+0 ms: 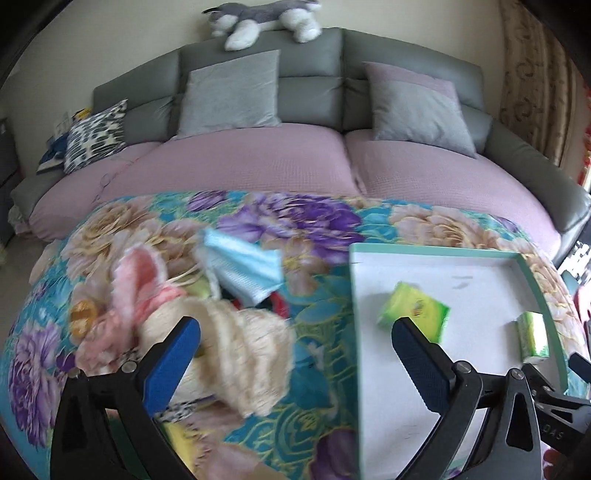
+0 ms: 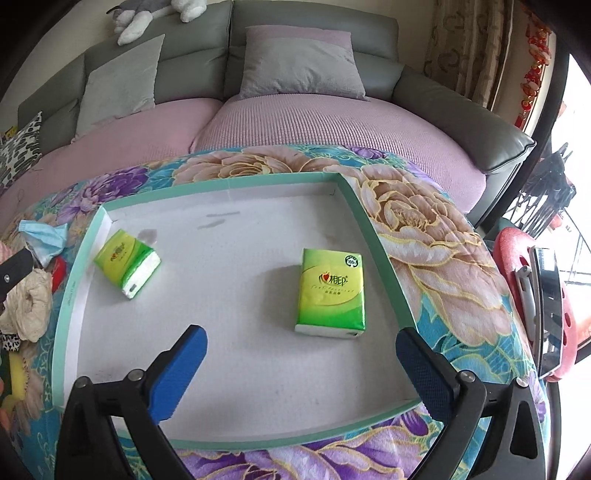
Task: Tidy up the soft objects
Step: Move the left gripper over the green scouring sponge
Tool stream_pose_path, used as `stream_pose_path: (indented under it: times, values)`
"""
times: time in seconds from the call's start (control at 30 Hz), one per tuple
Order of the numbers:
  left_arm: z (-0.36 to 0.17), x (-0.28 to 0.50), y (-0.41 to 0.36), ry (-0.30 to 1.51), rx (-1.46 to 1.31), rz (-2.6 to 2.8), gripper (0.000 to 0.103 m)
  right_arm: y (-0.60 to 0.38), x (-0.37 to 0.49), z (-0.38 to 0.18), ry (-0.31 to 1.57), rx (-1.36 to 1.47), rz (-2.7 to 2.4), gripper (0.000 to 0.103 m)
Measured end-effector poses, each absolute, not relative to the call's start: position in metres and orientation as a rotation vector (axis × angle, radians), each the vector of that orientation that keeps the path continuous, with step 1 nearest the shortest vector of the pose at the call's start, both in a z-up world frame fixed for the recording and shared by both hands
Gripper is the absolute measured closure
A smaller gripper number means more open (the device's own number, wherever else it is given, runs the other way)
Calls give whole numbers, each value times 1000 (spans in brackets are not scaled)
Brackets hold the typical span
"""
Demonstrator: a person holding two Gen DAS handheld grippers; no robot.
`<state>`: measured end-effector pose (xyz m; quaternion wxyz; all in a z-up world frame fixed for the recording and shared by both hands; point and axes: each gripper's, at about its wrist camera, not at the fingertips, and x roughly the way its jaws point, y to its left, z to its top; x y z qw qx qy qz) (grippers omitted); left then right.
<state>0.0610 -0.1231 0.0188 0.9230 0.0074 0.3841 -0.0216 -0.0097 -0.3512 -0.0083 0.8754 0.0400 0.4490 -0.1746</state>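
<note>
A shallow white box with a mint-green rim (image 2: 376, 236) lies on the floral cloth; it also shows in the left wrist view (image 1: 354, 280). Two green tissue packs lie in it, one at the left (image 2: 127, 262) and one at the right (image 2: 330, 293). A pile of soft things sits left of the box: a cream knitted piece (image 1: 236, 358), a pink knitted piece (image 1: 136, 288) and a blue face mask (image 1: 247, 266). My left gripper (image 1: 295, 347) is open, its left finger beside the cream piece. My right gripper (image 2: 301, 354) is open and empty above the box's near part.
A grey sofa with pink seat covers (image 1: 258, 158) and grey cushions (image 1: 231, 94) stands behind the table. A plush husky (image 1: 262, 18) lies on its back. A red stool with a phone on it (image 2: 546, 306) stands at the right. A yellow sponge (image 2: 16, 373) lies at the far left.
</note>
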Motion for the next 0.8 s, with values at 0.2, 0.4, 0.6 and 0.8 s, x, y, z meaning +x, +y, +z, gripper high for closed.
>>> stream_pose_path:
  times: [0.2,0.4,0.6,0.8]
  values:
    - [15,45,-92,805,-51,-22,0,-319,-18,-3,936,42,-337,0]
    - [15,28,-56,797,-63,20,0,-284,-25,5,913,35,-276,0]
    - [13,13,-9,793,-112,72,0,-241,-27,0,930,27,-193,0]
    - [8,5,29,794,-145,120,0,-200,-15,1,935,20,-130,0]
